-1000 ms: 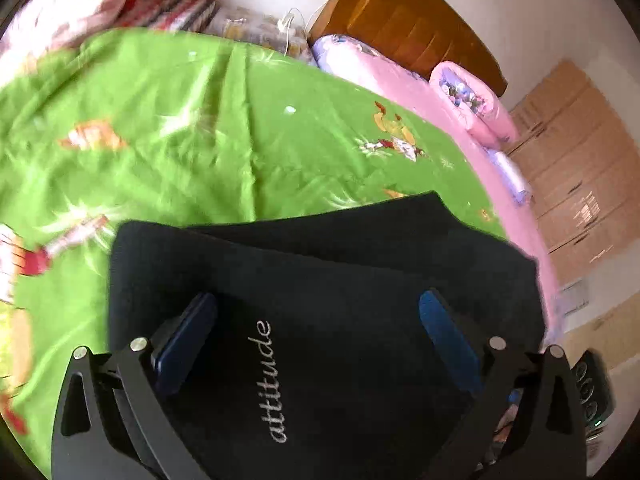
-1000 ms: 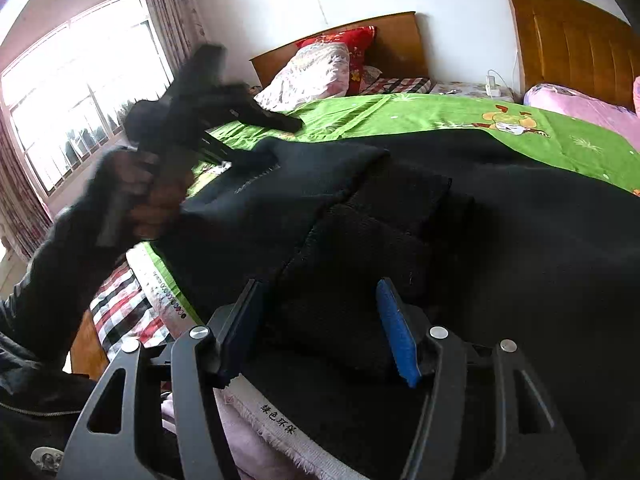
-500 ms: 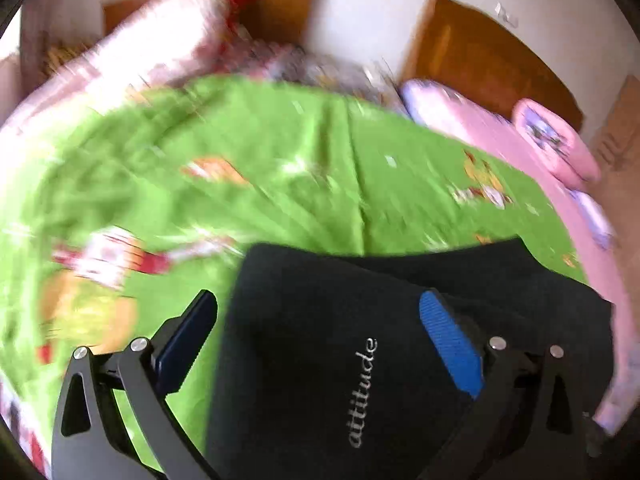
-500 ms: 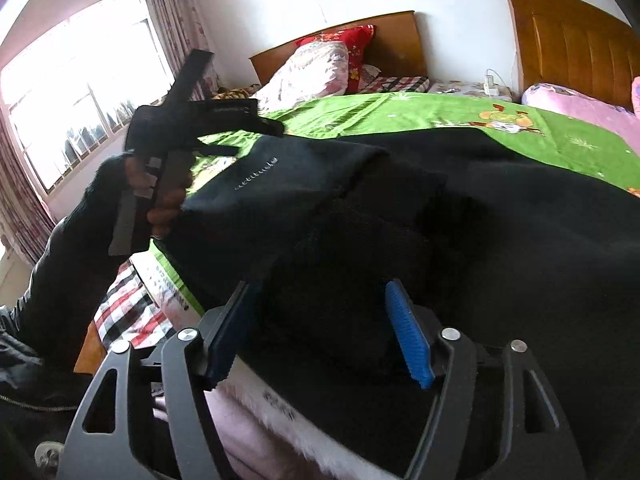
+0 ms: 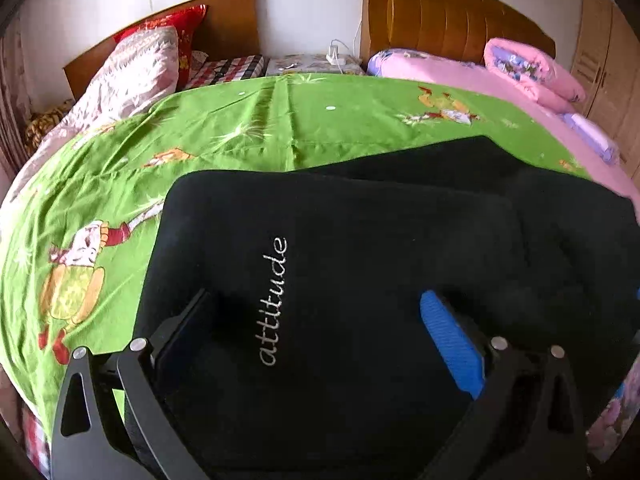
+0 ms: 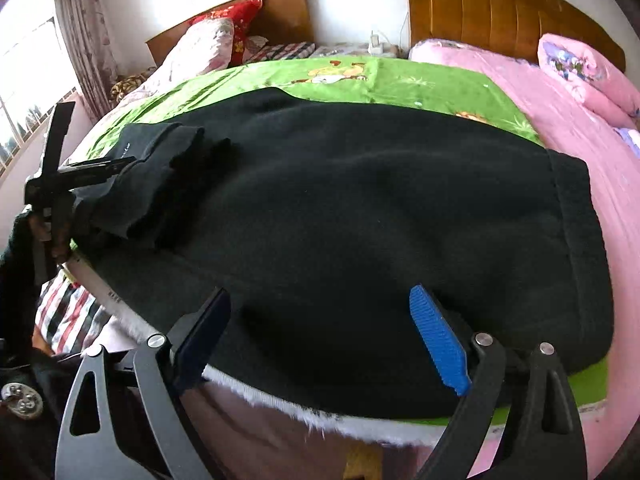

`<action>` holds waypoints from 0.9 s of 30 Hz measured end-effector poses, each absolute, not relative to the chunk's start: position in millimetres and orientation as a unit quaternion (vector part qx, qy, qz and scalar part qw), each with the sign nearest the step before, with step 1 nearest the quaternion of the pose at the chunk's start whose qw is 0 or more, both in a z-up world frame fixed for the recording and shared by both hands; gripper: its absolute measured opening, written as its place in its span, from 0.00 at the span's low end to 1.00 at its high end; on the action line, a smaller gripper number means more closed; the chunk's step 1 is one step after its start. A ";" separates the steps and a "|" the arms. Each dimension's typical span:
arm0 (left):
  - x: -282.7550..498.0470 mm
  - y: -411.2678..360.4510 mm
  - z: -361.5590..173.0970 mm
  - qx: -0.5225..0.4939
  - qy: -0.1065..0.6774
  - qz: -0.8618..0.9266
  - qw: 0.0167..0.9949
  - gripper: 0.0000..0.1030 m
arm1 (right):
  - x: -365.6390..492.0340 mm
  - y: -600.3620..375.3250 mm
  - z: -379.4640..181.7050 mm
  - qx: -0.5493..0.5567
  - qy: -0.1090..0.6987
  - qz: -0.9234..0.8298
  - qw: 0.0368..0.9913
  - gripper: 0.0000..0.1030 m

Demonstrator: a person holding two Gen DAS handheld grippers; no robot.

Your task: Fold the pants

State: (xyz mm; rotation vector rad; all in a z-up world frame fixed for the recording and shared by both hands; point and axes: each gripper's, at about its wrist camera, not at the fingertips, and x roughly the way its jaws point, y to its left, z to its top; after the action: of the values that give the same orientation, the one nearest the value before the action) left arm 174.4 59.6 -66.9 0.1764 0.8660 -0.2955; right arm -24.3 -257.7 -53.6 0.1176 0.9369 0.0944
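Black pants (image 6: 360,208) lie folded on the green bedspread (image 6: 400,80) near the bed's front edge. In the left wrist view the pants (image 5: 360,280) show white "attitude" lettering (image 5: 274,300). My left gripper (image 5: 316,320) is open, its fingers spread over the pants' near end; in the right wrist view it (image 6: 100,166) sits at the left, at the folded cuff end. My right gripper (image 6: 320,328) is open and empty at the pants' near edge.
The green bedspread (image 5: 240,128) covers the bed. A pink bed (image 6: 560,120) with a rolled quilt (image 6: 588,68) lies on the right. Pillows (image 5: 140,68) and wooden headboards (image 5: 440,8) stand at the back. A window (image 6: 24,80) is at the left.
My left gripper swung and lowered the pants' end onto the bed. My right gripper let go of the fabric fold, opened wider and shifted right along the near edge.
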 end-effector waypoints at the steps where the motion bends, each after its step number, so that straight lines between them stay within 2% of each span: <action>1: 174.9 58.2 -66.5 0.088 0.418 -0.141 0.893 0.99 | -16.6 -256.5 -47.4 0.045 0.446 0.026 0.894 0.85; 6: 173.9 58.8 -68.4 0.085 0.417 -0.140 0.894 0.99 | 40.5 -244.9 -34.7 0.043 0.427 0.054 0.902 0.85; 9: 174.3 59.5 -70.2 0.084 0.416 -0.141 0.895 0.99 | 79.7 -246.6 -63.0 0.006 0.489 0.021 0.872 0.86; 10: 174.7 59.6 -70.0 0.084 0.416 -0.140 0.895 0.99 | 82.3 -250.4 -71.9 0.004 0.506 0.023 0.862 0.89; 13: 173.5 58.7 -70.0 0.086 0.413 -0.138 0.896 0.99 | 68.3 -268.7 -72.1 0.027 0.490 0.048 0.870 0.89; 16: 173.5 57.6 -69.8 0.089 0.411 -0.133 0.897 0.99 | 42.9 -286.0 -60.9 0.031 0.480 -0.034 0.876 0.89; 19: 172.5 56.7 -69.8 0.093 0.407 -0.129 0.900 0.99 | 13.5 -301.9 -67.7 0.062 0.472 -0.034 0.879 0.89; 27: 171.8 57.4 -69.4 0.094 0.404 -0.125 0.901 0.99 | -31.7 -304.8 -66.4 0.044 0.445 -0.070 0.892 0.90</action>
State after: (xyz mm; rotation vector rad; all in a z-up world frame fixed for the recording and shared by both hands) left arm 171.8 57.4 -69.4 0.1944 0.8348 -0.2595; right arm -31.7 -304.8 -66.4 0.0911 0.9244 -0.1456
